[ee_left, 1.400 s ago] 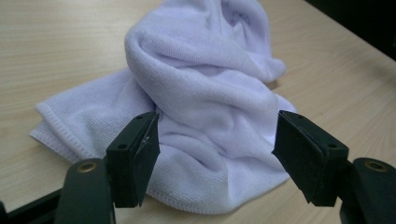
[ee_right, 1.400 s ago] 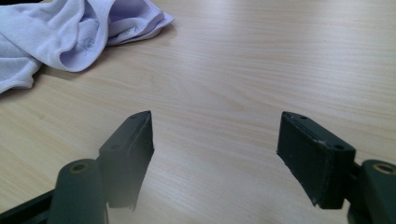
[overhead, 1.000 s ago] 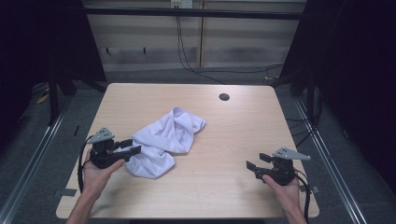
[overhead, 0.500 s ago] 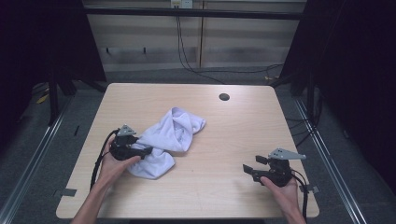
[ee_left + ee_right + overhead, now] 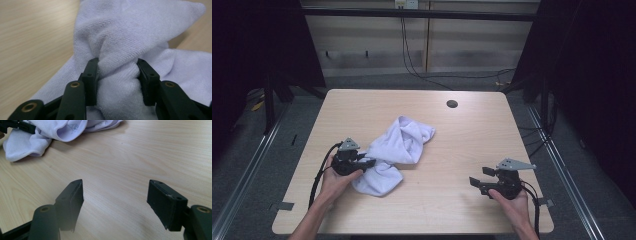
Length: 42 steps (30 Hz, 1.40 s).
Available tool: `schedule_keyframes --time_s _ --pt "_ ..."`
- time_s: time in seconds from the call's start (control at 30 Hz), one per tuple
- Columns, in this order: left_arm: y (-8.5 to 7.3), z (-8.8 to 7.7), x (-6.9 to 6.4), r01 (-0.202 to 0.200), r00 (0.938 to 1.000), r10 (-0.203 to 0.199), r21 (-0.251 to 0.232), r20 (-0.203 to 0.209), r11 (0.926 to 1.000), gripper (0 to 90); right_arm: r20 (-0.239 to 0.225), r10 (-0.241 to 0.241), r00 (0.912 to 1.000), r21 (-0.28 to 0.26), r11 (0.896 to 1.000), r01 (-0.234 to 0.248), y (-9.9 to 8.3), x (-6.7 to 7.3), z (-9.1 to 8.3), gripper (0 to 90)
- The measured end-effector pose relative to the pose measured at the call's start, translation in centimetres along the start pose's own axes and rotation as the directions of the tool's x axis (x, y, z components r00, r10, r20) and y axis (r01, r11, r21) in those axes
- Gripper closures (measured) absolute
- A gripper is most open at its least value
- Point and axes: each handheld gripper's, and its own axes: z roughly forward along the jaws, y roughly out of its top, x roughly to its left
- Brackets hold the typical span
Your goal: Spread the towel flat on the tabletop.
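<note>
My right gripper (image 5: 477, 180) sits low at the table's (image 5: 462, 210) near right corner, its 2 jaws wide apart over bare wood. My left gripper (image 5: 117, 75) is at the near left, jaws pinching a bunched fold of the white cloth (image 5: 394, 150) between them. The cloth lies crumpled left of centre. Farther back, 1 dark hole (image 5: 452, 104) marks the tabletop.

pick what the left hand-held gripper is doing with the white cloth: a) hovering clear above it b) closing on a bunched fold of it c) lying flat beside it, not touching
b: in the left gripper view the left hand-held gripper has a bunched fold of the white cloth squeezed between its jaws.
</note>
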Motion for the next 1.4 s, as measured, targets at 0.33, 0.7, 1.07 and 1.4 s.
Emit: schedule_keyframes --time_s 0.33,0.7,1.07,1.4 --pt "-0.3 0.2 -4.8 -0.080 0.9878 0.076 0.022 0.136 0.9966 58.8 -0.021 0.002 0.9998 0.001 1.000 -0.002 0.3 0.5 0.3 29.6" --pt "-0.5 -0.9 -9.2 -0.154 0.9691 0.146 0.026 0.199 0.9878 48.2 -0.077 -0.024 0.9967 0.009 1.000 0.025 0.8 1.5 0.6 45.6" --pt "2.5 -3.3 -8.7 -0.094 0.9772 0.120 -0.148 0.176 0.9845 34.7 -0.137 -0.040 0.9897 0.024 0.999 0.044 3.6 2.3 2.6 53.6" --pt "7.6 5.4 -9.9 -0.054 0.9711 0.064 -0.046 0.230 0.9974 41.6 -0.156 -0.019 0.9875 0.081 0.996 0.032 5.4 2.5 7.4 39.6"
